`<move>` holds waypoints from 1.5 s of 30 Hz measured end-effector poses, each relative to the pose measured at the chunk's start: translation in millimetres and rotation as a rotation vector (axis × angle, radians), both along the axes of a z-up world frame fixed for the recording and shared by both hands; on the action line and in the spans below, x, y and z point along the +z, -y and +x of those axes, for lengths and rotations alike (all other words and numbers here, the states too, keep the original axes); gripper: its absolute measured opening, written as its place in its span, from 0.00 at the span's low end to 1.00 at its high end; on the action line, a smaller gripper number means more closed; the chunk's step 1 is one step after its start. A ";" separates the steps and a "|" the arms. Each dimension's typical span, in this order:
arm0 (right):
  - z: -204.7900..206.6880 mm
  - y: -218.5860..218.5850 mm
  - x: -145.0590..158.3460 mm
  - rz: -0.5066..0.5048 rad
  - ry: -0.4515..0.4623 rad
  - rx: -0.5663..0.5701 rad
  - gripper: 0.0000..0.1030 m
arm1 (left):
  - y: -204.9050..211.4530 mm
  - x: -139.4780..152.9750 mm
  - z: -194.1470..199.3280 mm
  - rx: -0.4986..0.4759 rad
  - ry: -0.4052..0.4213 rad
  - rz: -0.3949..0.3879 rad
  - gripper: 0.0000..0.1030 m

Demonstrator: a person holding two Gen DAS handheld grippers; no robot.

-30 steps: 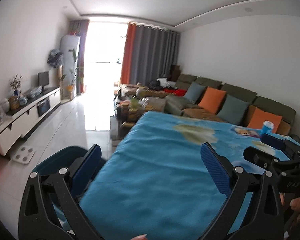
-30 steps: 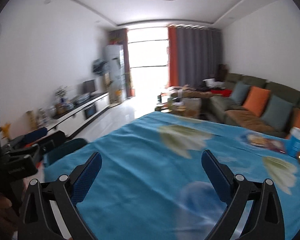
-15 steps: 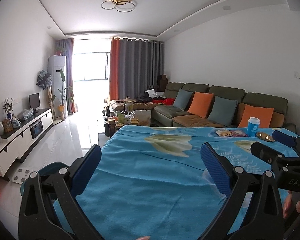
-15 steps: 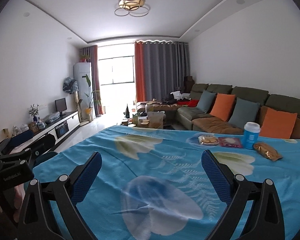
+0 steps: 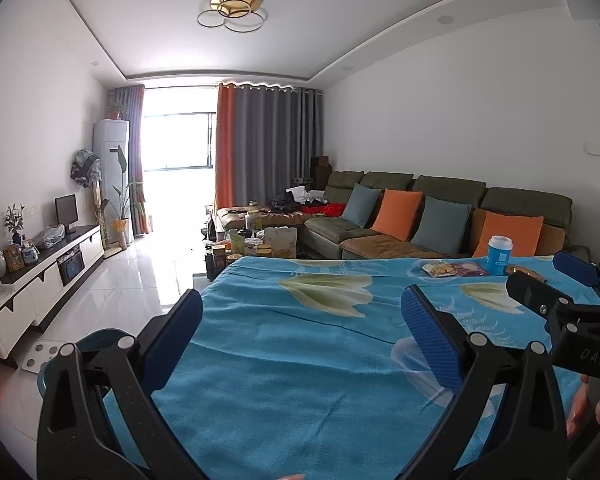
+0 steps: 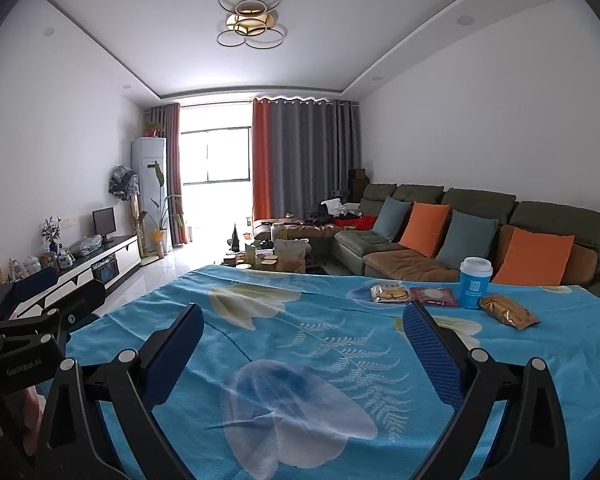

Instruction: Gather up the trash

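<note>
On the far right of the blue flowered tablecloth (image 6: 300, 320) lie a clear snack packet (image 6: 389, 293), a dark red wrapper (image 6: 436, 296), a blue cup with a white lid (image 6: 475, 282) and a gold crinkled bag (image 6: 507, 312). The same cup (image 5: 499, 255) and snack packet (image 5: 440, 269) show small in the left wrist view. My right gripper (image 6: 302, 344) hovers open over the near cloth, well short of the trash. My left gripper (image 5: 302, 332) is open too, empty, over the table's left part. A teal bin (image 5: 88, 344) stands below the table's left edge, behind the left finger.
A green sofa (image 6: 480, 232) with orange and grey cushions runs behind the table. A cluttered coffee table (image 6: 276, 256) stands beyond the far edge. A white TV cabinet (image 5: 40, 280) lines the left wall across a tiled floor. A hand (image 5: 592, 412) holds the right gripper.
Both views have tilted up and steadied from a blurred, downward look. The trash at the far right has come into sharp view. Both grippers stay open.
</note>
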State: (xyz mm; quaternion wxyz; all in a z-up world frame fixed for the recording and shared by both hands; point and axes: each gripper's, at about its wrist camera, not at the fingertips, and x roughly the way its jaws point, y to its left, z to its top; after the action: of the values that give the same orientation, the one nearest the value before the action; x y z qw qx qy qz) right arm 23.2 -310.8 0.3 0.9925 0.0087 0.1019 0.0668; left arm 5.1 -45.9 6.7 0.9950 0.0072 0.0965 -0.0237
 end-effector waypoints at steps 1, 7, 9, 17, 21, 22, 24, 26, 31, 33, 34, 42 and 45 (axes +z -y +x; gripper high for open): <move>-0.7 1.1 0.1 0.003 0.001 -0.003 0.94 | 0.2 0.6 -0.5 0.000 0.001 0.000 0.95; -2.4 2.7 2.3 0.009 0.004 -0.017 0.94 | 1.2 -0.5 -0.6 0.001 -0.001 -0.005 0.95; -2.9 3.3 1.7 0.008 0.003 -0.020 0.94 | 1.7 -1.0 -1.9 0.003 -0.001 -0.006 0.95; -2.2 4.5 0.5 0.011 -0.002 -0.025 0.94 | 0.2 -0.4 -1.7 0.014 0.000 -0.012 0.95; -2.3 4.6 0.0 0.012 -0.005 -0.028 0.94 | 0.0 -0.4 -1.5 0.014 0.002 -0.008 0.95; -2.6 4.8 0.0 0.013 -0.006 -0.029 0.94 | -0.4 -0.5 -1.1 0.015 0.002 -0.008 0.95; -4.6 5.2 0.1 0.015 -0.006 -0.032 0.94 | -0.6 0.2 -0.9 0.014 0.001 -0.010 0.95; -5.2 5.8 0.6 0.017 -0.004 -0.032 0.94 | -0.7 0.1 -0.9 0.015 0.002 -0.009 0.95; -6.2 6.6 0.7 0.017 -0.004 -0.037 0.94 | -0.2 -0.5 -1.2 0.017 0.004 -0.006 0.95; -6.5 7.4 1.8 0.019 -0.004 -0.038 0.94 | 0.2 -0.8 -0.8 0.018 0.003 -0.004 0.95; -6.6 7.5 1.9 0.019 -0.005 -0.039 0.94 | 0.2 -1.2 -0.8 0.018 0.003 -0.004 0.95; -6.7 7.7 3.3 0.020 -0.005 -0.042 0.94 | 0.3 -1.0 -0.3 0.016 0.002 -0.006 0.95; -7.4 8.3 3.7 0.020 -0.004 -0.042 0.94 | 0.5 -0.6 -0.6 0.017 0.004 -0.007 0.95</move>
State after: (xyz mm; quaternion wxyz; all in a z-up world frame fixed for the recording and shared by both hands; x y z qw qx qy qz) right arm 15.8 -319.1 4.0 0.9933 0.0211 0.1032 0.0467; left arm 4.5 -46.4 6.1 0.9954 0.0031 0.0943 -0.0158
